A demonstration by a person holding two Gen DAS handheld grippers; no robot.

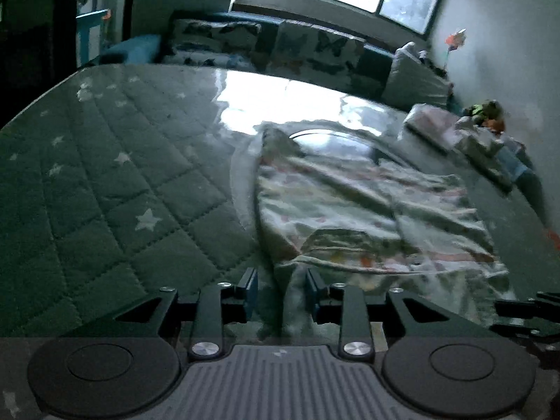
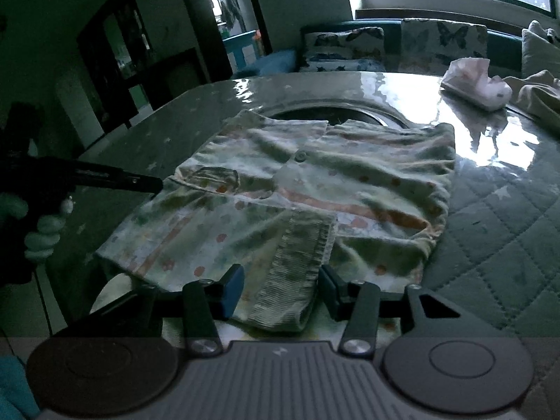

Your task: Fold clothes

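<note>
Both claws parted at the garment's near edge.
Left gripper straddles a fabric fold; right gripper brackets the patterned shirt's ribbed cuff, unclamped.

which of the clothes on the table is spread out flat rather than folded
The pale floral button-front garment lying between both grippers is spread flat; the pinkish-white folded piece and the beige crumpled one sit at the far edge.

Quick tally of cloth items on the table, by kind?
Spread patterned garment: 1
Folded pink-white garment: 1
Loose beige cloth at the far right edge: 1
Total: 3
</note>
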